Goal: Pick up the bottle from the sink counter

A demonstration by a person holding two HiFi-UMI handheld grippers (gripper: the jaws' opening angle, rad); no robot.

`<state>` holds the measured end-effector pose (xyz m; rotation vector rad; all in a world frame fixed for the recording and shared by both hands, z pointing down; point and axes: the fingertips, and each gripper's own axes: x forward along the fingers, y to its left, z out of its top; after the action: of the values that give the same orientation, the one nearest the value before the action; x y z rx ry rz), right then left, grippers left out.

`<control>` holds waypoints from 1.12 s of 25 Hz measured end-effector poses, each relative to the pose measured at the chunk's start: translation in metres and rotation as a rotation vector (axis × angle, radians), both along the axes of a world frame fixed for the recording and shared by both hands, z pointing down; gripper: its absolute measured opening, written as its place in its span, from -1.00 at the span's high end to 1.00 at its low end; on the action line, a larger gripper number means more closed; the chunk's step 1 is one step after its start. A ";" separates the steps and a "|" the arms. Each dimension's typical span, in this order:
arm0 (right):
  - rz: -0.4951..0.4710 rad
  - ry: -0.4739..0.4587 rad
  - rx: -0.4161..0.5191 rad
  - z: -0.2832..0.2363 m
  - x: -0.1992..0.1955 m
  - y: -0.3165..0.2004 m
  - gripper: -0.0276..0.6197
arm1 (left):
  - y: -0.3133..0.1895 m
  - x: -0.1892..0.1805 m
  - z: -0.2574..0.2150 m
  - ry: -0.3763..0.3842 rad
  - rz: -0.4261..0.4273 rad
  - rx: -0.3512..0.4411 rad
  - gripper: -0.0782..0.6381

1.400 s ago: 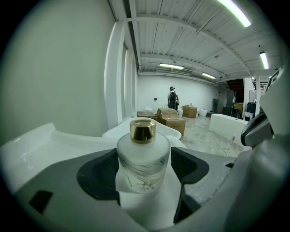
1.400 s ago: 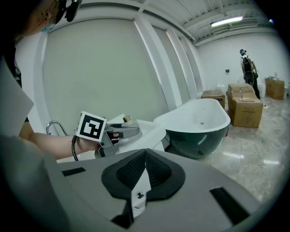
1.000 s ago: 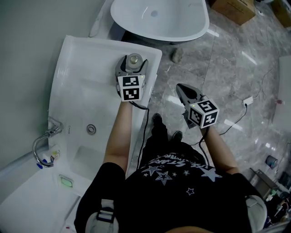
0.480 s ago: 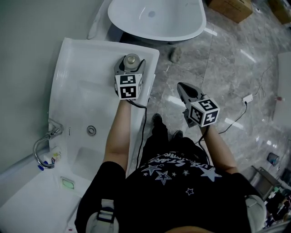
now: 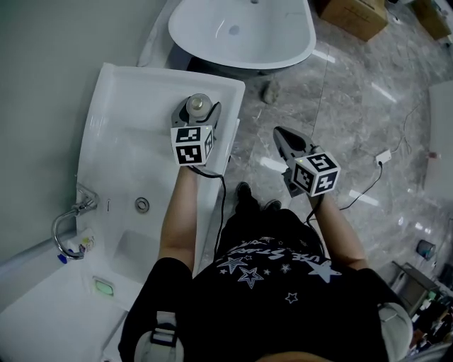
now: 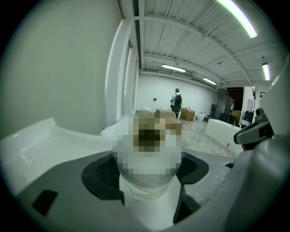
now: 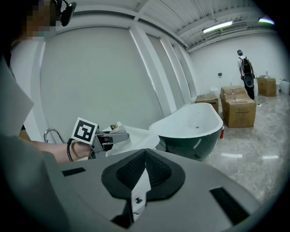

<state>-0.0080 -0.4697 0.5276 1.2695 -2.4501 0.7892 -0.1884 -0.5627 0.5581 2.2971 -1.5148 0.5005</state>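
White bathtub (image 5: 241,32), chrome faucet (image 5: 81,205), cardboard box (image 5: 354,14), grey marble floor (image 5: 375,92)

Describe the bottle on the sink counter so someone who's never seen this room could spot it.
Find the long white sink counter against the wall and go to its end nearest the bathtub, away from the faucet. The bottle stands there between the fingers of the left gripper: pale, with a round greyish cap, the only upright container at that end.
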 end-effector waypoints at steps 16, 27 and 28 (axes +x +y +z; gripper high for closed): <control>-0.109 -0.058 0.030 -0.004 -0.013 0.054 0.90 | 0.113 0.016 -0.056 0.028 -0.018 0.082 -0.17; -0.182 -0.117 0.114 -0.053 0.009 0.149 0.90 | 0.240 0.046 -0.093 0.006 -0.085 0.102 -0.17; -0.187 -0.122 0.120 -0.057 0.012 0.157 0.90 | 0.250 0.050 -0.097 0.007 -0.088 0.107 -0.17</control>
<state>0.0042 -0.3132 0.4705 1.0381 -2.7019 0.6978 -0.1384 -0.3123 0.4613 2.2961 -1.6679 0.3960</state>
